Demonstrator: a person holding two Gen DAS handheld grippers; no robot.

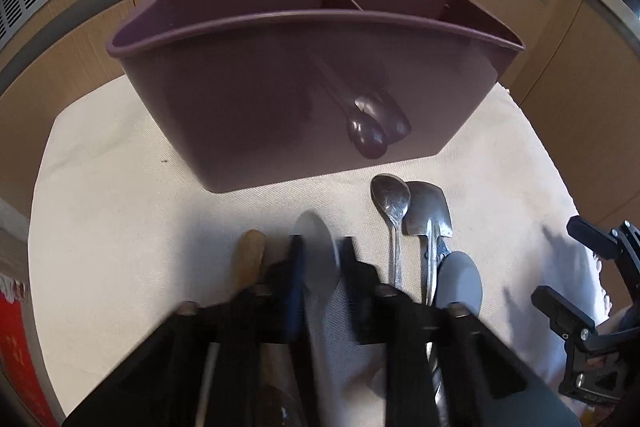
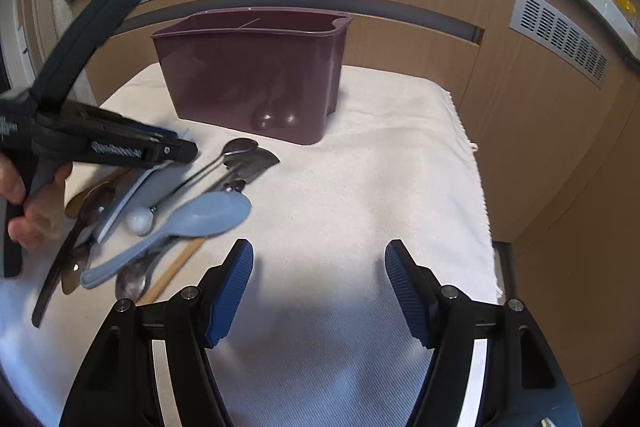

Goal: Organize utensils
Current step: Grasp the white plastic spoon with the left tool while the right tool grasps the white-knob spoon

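The left gripper (image 1: 320, 247) was closed on a pale grey spoon (image 1: 316, 247) lying on the white cloth (image 2: 360, 167) in front of the purple caddy (image 2: 248, 75). The right gripper (image 2: 320, 291) stood open and empty, nearer than the caddy and right of the pile. Between grippers and caddy lay the unsorted utensils: a blue ladle spoon (image 2: 192, 219), a metal spoon (image 1: 390, 199), a small metal spatula (image 1: 426, 207) and wooden chopsticks (image 2: 176, 271). The visible compartments of the caddy appeared empty. Judgement: sorting had barely begun; nearly every piece remained outside.
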